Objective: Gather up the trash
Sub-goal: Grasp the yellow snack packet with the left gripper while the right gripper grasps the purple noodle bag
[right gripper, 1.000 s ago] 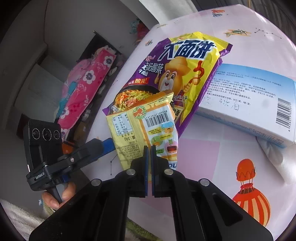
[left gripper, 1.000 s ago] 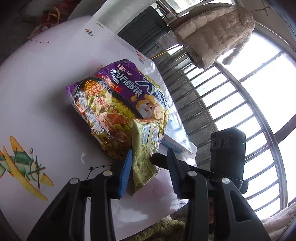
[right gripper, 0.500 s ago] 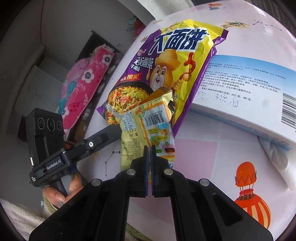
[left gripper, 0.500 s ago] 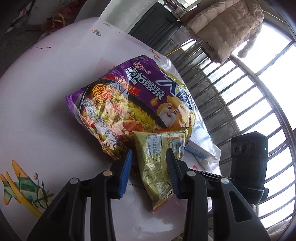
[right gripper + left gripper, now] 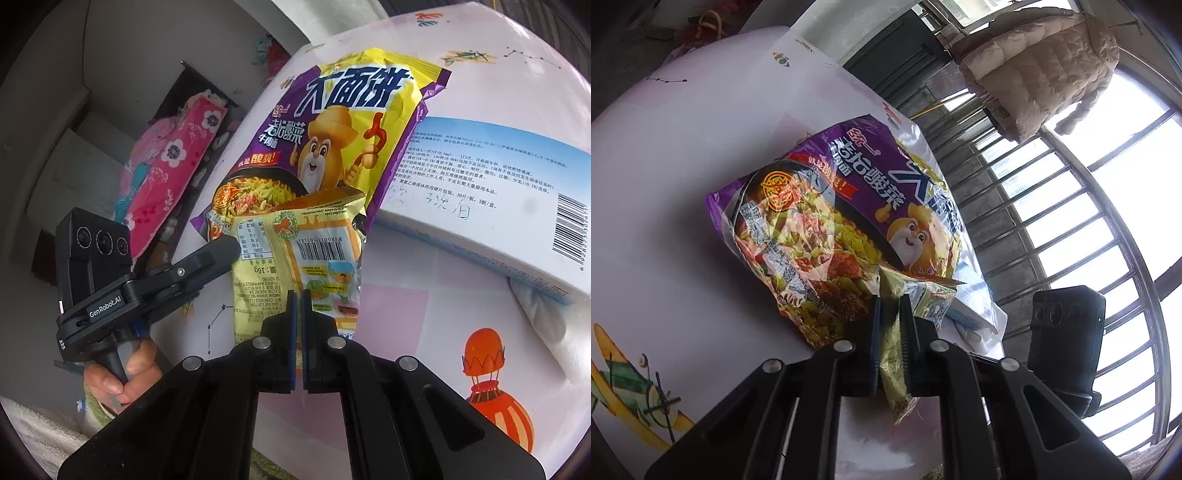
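A small yellow snack wrapper (image 5: pixel 295 266) with a barcode is held above the table by both grippers. My right gripper (image 5: pixel 298 299) is shut on its lower edge. My left gripper (image 5: pixel 890 306) is shut on its side edge; the wrapper (image 5: pixel 895 354) shows crumpled between its blue pads. In the right wrist view the left gripper (image 5: pixel 221 247) reaches in from the left. Behind the wrapper a large purple and yellow noodle bag (image 5: pixel 332 147) lies on the table; it also shows in the left wrist view (image 5: pixel 831 229).
A blue and white medicine box (image 5: pixel 480 206) lies right of the noodle bag, on crumpled white tissue (image 5: pixel 546 314). The round table has a pink patterned cloth (image 5: pixel 424 350). A beige padded jacket (image 5: pixel 1034 62) hangs by the barred window.
My left gripper was open around the small wrapper and has closed on it. The right gripper has stayed shut on the wrapper and moved it slightly toward the noodle bag.
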### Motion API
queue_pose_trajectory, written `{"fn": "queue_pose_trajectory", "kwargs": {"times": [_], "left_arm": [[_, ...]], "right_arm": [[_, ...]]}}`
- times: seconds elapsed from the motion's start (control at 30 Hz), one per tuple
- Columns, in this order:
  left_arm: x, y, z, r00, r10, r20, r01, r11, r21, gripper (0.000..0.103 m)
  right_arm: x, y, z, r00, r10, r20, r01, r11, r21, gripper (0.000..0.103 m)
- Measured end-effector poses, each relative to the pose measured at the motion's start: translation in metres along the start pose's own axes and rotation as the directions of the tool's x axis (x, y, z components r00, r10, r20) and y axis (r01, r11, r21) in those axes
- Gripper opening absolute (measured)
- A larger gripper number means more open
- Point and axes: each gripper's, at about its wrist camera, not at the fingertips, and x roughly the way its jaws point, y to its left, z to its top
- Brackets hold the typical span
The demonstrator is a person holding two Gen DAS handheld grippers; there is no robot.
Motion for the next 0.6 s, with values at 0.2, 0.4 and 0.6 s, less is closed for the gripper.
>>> {"fn": "queue_pose_trajectory", "kwargs": {"times": [0.2,0.4,0.6], "left_arm": [[-0.021,-0.003,0.002,0.998,-0.035,0.059,0.035,0.999,0.007,0.004],[-0.054,0.008,0.007,0.988,-0.007,0.153,0.008,1.000,0.000,0.004],[-0.055,0.034,0.010,0.981,0.111,0.159,-0.106,0.993,-0.044,0.004]], "right_arm": [[-0.022,-0.001,0.002,0.998,0.010,0.061,-0.011,1.000,0.022,0.005],[-0.036,-0.016,0.004,0.994,0.014,0.113,-0.025,0.995,0.101,0.026],[-0.022,-0.029,0.003,0.995,0.041,0.089,-0.059,0.977,0.203,0.040]]}}
